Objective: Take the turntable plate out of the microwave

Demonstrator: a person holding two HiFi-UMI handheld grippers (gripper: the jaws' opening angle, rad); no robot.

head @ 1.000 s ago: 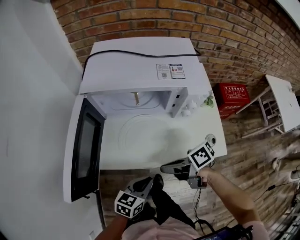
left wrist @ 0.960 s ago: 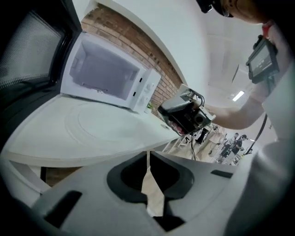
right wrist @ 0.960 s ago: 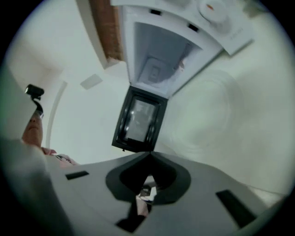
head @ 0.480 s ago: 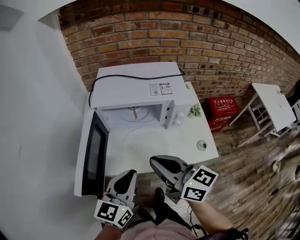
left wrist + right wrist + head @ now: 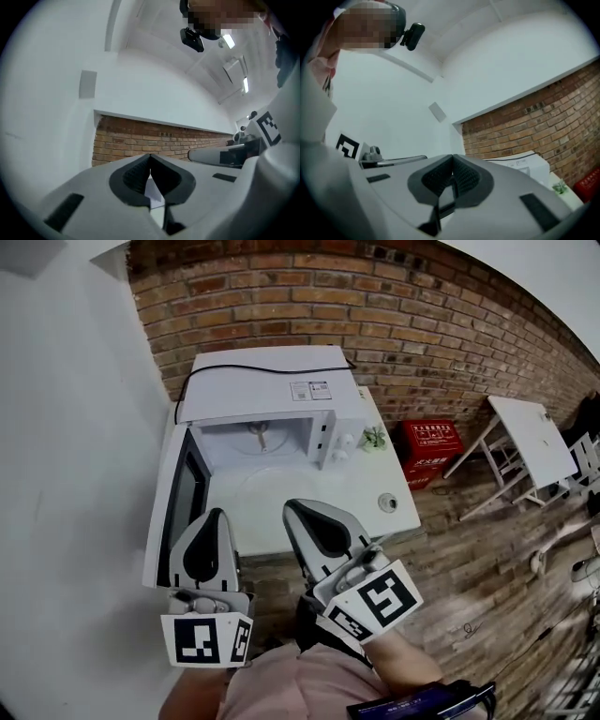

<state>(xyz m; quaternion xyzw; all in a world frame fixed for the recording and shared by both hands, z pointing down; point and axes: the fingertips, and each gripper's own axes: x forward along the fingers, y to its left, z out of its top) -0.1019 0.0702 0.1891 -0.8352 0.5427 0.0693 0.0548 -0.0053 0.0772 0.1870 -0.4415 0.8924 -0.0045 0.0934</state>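
Note:
The white microwave (image 5: pixel 272 381) stands on a white table (image 5: pixel 394 521) with its door (image 5: pixel 183 512) swung open to the left. Its cavity shows a bare hub (image 5: pixel 260 432). A faint round outline, the clear turntable plate (image 5: pixel 272 486), lies on the table in front of the cavity. Both grippers are raised near the table's front edge, pointing towards the microwave. My left gripper (image 5: pixel 214 517) (image 5: pixel 150 161) is shut and holds nothing; its jaws have just been closing. My right gripper (image 5: pixel 292 507) (image 5: pixel 452 164) is shut and holds nothing as well.
A black cable (image 5: pixel 262 367) runs over the microwave's top. A small plant (image 5: pixel 373 437) and a small round object (image 5: pixel 387 502) sit at the table's right. A red box (image 5: pixel 428 442) and a white table (image 5: pixel 530 442) stand by the brick wall.
Both grippers have risen from below the table's front edge to point level at the microwave, rolling as they went. The left jaws have closed. The head view has pulled back.

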